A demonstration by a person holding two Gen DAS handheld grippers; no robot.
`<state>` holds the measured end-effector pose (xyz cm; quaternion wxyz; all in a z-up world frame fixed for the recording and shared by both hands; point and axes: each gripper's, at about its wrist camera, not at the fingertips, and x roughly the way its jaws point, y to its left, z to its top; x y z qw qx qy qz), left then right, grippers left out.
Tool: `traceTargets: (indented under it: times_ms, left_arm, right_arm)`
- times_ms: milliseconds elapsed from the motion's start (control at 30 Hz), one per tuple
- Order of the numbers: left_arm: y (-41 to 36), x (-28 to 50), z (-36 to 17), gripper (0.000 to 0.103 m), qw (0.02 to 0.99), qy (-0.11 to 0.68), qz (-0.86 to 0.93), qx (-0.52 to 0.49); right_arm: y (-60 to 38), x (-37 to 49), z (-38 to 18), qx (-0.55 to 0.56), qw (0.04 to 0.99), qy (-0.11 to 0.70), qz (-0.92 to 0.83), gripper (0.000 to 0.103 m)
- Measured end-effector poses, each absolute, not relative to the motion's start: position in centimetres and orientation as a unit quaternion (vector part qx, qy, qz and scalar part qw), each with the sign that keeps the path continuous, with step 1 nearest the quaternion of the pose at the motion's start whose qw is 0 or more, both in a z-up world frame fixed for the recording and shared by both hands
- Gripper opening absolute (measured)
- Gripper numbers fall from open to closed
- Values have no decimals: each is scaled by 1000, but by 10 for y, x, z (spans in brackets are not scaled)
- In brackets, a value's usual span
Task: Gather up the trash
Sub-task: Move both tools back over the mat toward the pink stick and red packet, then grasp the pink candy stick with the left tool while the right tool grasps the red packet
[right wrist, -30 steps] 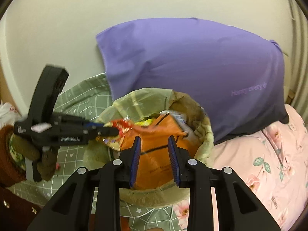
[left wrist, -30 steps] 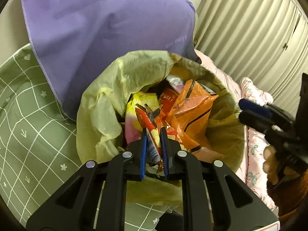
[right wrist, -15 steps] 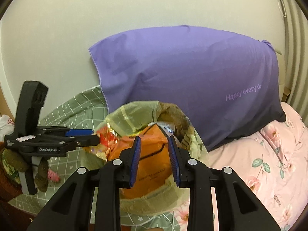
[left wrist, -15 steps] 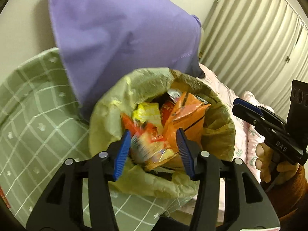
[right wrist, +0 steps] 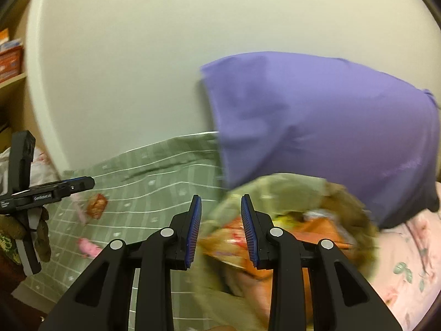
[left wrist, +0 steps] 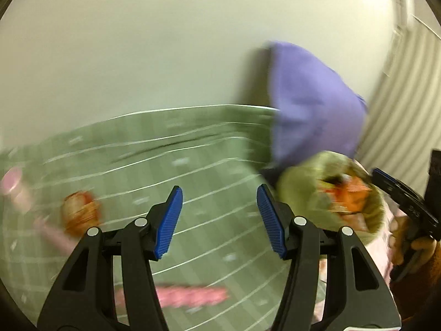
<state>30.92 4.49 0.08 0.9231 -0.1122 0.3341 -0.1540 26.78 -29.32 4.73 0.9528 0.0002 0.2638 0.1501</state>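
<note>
Broadly, a green checked bedspread (left wrist: 193,193) fills both views, with a purple pillow (right wrist: 330,127) propped at the wall behind a yellow-green trash bag (right wrist: 275,193) stuffed with orange wrappers (right wrist: 325,229). Smaller, the left gripper (left wrist: 219,220) hangs over the spread with fingers wide apart and empty, and the right gripper (right wrist: 220,231) sits at the bag's near edge, fingers parted, gripping nothing. Smallest, a blurred reddish-brown wrapper (left wrist: 80,212) and pink scraps (left wrist: 190,295) lie on the spread, left of the bag.

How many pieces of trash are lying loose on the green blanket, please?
3: an orange wrapper, a pink strip beside it, a pink piece nearer; blur may hide more.
</note>
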Motion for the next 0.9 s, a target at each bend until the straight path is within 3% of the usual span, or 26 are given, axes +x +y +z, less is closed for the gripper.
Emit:
traceTargets:
  times_ms: [333, 667, 767, 900]
  left_arm:
    - [195, 258, -42, 53, 917, 343, 29, -202]
    - [208, 273, -82, 53, 893, 382, 45, -233]
    - [211, 295, -94, 53, 884, 395, 64, -240]
    - [214, 323, -117, 53, 861, 433, 104, -247]
  right_arm:
    - [-204, 286, 25, -30, 926, 289, 241, 29]
    - [-145, 307, -2, -58, 897, 332, 287, 30]
    - [-129, 312, -10, -68, 887, 341, 303, 40]
    - [-114, 325, -26, -73, 869, 373, 317, 43]
